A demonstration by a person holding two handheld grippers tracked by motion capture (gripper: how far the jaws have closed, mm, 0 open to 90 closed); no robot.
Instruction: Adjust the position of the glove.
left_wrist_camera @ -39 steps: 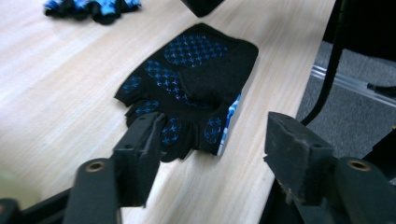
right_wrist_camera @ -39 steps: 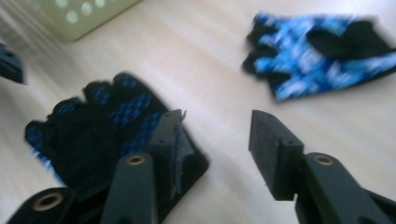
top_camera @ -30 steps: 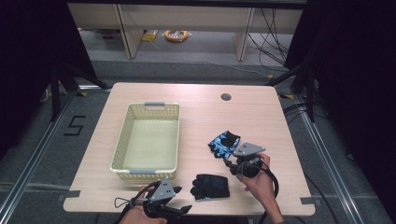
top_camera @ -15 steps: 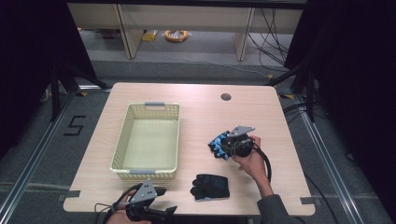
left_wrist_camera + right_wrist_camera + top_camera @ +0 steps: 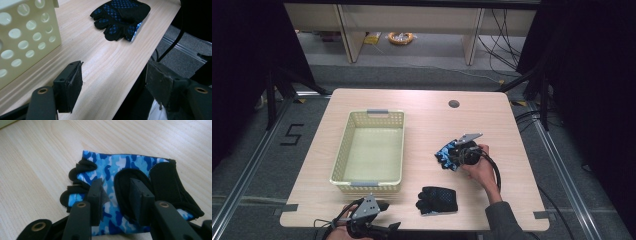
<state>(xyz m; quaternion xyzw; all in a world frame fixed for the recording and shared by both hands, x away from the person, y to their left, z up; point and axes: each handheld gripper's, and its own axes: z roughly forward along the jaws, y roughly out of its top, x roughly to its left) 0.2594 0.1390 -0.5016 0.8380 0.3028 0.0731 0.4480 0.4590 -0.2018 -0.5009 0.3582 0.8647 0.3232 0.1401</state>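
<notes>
Resting on the blue camouflage glove (image 5: pixel 130 170), the right claw (image 5: pixel 455 153) has just been closing, its jaws narrowed about a fold of the glove's black palm patch; whether the pads already press on it cannot be told. This glove lies on the tabletop (image 5: pixel 422 105), right of the basket (image 5: pixel 369 150). At the near edge, the left claw (image 5: pixel 112 85) stands wide and empty, with the black glove (image 5: pixel 437 199) just beyond it.

I see a yellow basket (image 5: pixel 369 150) left of centre, a black glove (image 5: pixel 438 200) lower middle (lying flat).
</notes>
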